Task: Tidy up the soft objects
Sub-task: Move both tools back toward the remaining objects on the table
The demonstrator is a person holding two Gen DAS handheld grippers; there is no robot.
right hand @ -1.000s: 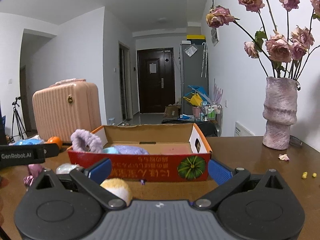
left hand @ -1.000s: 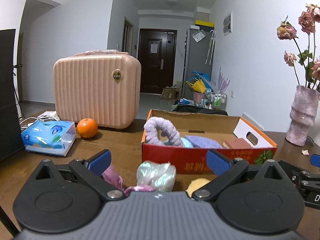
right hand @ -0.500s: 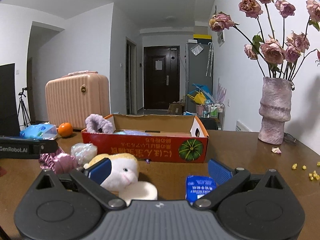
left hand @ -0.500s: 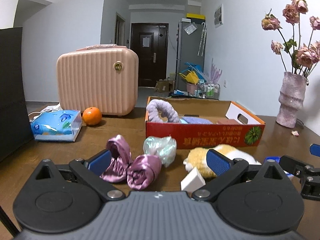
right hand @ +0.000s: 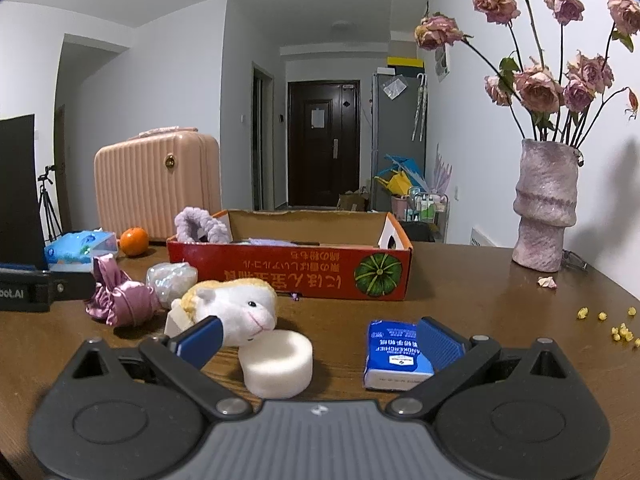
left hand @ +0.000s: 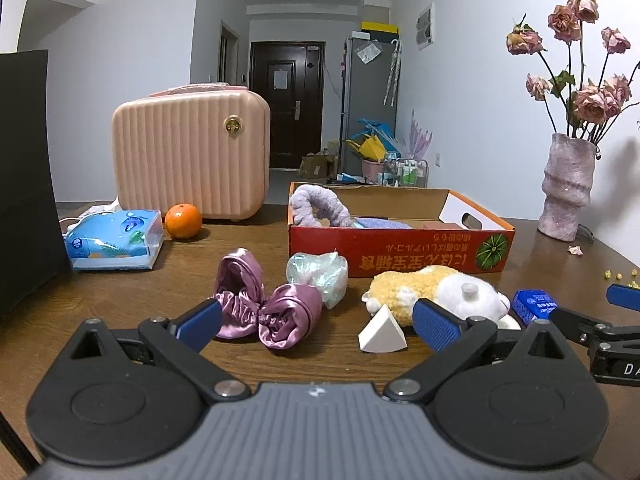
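Soft things lie on the brown table in front of a red cardboard box (left hand: 400,254): purple satin scrunchies (left hand: 240,292), an iridescent scrunchie (left hand: 318,276), a yellow-white plush toy (left hand: 436,294) and a white wedge sponge (left hand: 382,334). A lilac headband (left hand: 320,208) leans inside the box's left end. My left gripper (left hand: 318,322) is open and empty, just short of the scrunchies. My right gripper (right hand: 320,340) is also open and empty. A round white sponge (right hand: 278,362) and a blue packet (right hand: 396,354) lie between its fingers, with the plush toy (right hand: 236,304) just beyond.
A pink hard case (left hand: 190,156), an orange (left hand: 183,221) and a blue tissue pack (left hand: 114,240) stand at the back left. A black panel (left hand: 24,180) borders the left. A vase of dried roses (right hand: 546,208) stands at the right, with yellow crumbs (right hand: 618,330) near it.
Both grippers have drawn back from the box toward the table's near side. The scrunchies, plush toy, sponges and blue packet have come into view. Both stay open.
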